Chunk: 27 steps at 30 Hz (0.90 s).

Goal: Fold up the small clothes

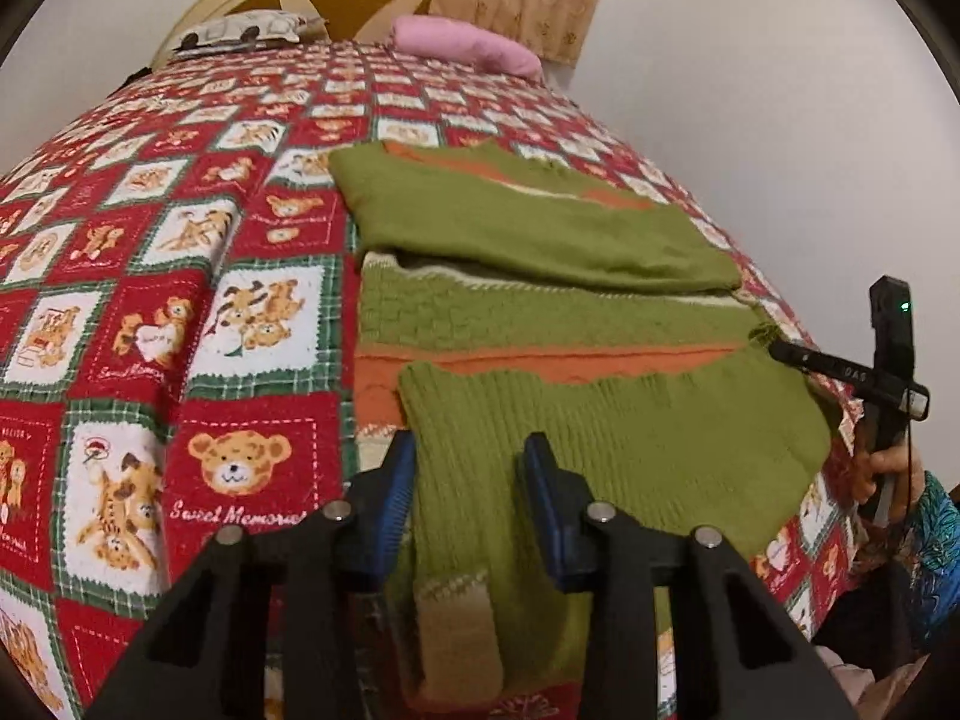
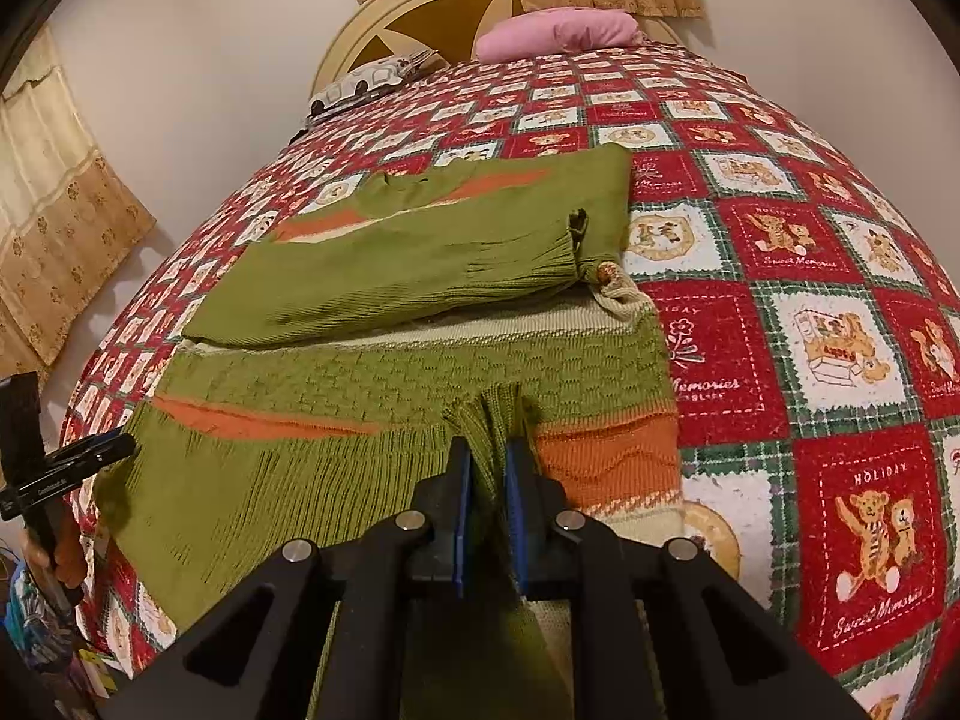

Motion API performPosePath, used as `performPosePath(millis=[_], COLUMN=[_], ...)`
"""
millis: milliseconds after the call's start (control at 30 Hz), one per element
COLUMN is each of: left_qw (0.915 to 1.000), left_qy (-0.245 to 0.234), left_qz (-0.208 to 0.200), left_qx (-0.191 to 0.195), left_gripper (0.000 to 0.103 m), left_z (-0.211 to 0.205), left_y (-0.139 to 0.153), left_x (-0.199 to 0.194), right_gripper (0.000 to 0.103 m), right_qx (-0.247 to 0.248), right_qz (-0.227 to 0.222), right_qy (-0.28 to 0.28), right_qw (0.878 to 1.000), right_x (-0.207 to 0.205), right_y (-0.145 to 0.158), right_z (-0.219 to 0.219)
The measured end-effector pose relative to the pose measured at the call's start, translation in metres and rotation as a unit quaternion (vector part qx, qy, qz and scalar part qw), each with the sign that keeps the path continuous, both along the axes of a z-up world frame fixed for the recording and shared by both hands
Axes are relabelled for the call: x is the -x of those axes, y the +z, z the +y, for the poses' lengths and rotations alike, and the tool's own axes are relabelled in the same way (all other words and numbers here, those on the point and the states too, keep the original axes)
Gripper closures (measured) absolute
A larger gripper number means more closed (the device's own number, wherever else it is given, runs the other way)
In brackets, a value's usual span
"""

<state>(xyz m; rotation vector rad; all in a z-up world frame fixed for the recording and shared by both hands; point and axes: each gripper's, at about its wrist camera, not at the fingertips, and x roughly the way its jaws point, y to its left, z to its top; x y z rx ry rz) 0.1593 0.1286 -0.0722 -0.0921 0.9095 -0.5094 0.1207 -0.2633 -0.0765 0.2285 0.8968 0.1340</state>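
left gripper (image 1: pixel 468 480): jaws sitting apart over the green sweater (image 1: pixel 540 240)'s ribbed sleeve, not pinching it
right gripper (image 2: pixel 487 468): clamping a bunched fold of sleeve
bedspread (image 2: pixel 840 360): lying underneath

Both my wrist cameras look steeply down along their fingers, close above the green knitted sweater (image 1: pixel 540 228) (image 2: pixel 420 252), sharing the red teddy-bear quilt (image 1: pixel 180 300) (image 2: pixel 810 330) towards the headboard.

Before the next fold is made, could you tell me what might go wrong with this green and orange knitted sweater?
The right gripper is shut on just a narrow bunched ridge of the green and orange knitted sweater; a pull may slip or stretch it. The left gripper stands open astride the ribbed green sleeve, so lifting now would likely drag one side and disturb the sleeve already folded across the chest.
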Motion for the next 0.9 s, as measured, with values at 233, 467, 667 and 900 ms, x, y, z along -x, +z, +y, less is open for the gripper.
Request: performPosePath(millis=[233,467,667,900], left_qw=[0.9994,0.9993,0.9997,0.9994], left_qy=[-0.012,0.011,0.011,0.006], left_qz=[0.024,0.031,0.019,0.024], left_qx=[0.023,0.019,0.005,0.023], left_gripper=[0.065,0.088,0.083,0.054], left_z=[-0.004,-0.008,-0.01,-0.018], left_y=[-0.013,-0.012,-0.015,-0.015], left_x=[-0.008,-0.011,-0.007,-0.015], right_gripper=[0.091,0.081,0.034,0.034], right_qx=[0.0,-0.034,-0.016,0.076], right_qz=[-0.004,-0.005,-0.03,-0.018], right_qy=[-0.001,-0.003,0.013,0.064], right_qw=[1.0,0.999,0.999,0.995], right_x=[0.0,0.005,0.025,0.005], right_y=[-0.003,-0.001,0.017,0.012], right_z=[0.0,-0.007,-0.006,0.021])
